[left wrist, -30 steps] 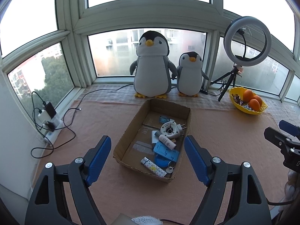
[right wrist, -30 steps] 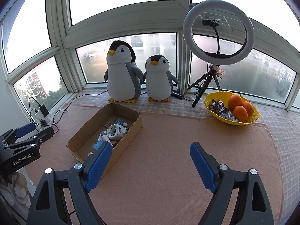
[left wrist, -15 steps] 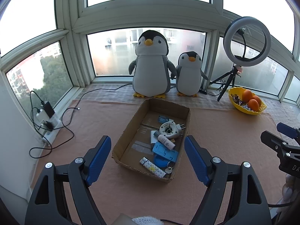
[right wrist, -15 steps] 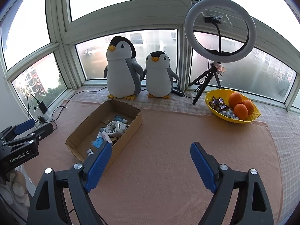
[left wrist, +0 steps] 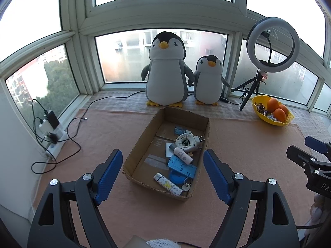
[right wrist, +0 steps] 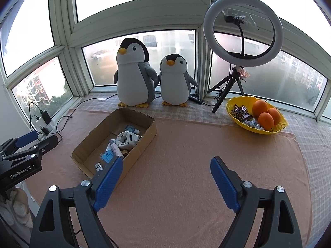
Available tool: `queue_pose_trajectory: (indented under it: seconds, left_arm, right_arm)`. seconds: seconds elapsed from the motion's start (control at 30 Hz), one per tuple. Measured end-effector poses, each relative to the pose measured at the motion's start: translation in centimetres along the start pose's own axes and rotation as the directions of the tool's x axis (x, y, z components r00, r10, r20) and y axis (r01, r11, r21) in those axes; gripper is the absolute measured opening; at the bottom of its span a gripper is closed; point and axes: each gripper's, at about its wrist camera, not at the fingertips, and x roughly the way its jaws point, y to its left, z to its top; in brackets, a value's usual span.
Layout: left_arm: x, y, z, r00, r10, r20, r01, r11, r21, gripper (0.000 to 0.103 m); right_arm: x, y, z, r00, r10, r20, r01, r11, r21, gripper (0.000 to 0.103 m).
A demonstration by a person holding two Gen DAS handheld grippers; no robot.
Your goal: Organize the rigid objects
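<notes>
Small rigid items seen piled inside cardboard box [left wrist: 142, 146]: white round adapter [left wrist: 186, 142], tube [left wrist: 183, 156], blue holder [left wrist: 182, 167], patterned lighter [left wrist: 167, 184]. Nothing loose beside box; sorting judged finished or unstarted. Left gripper [left wrist: 162, 174], right gripper [right wrist: 166, 180] held spread, empty

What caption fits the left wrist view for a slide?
Open left gripper poised above a cardboard box of small items, two plush penguins behind.
</notes>
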Motion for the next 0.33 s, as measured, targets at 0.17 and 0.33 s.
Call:
queue_pose_trajectory:
  seconds: [0.17,0.33]
  left_arm:
    - [0.13,-0.05,-0.02,1.0,-0.003,-0.004,0.003,1.0,-0.002,0.081]
    - [0.46,-0.14,-0.06,1.0,-0.007,-0.014,0.007,1.0,0.001,0.081]
  right_arm:
    - [0.06,0.03,0.01,1.0,0.0,-0.001,0.0,1.0,0.001,0.084]
    - [0.28,-0.08,-0.01,1.0,-0.005,-0.004,0.005,1.0,0.008,0.085]
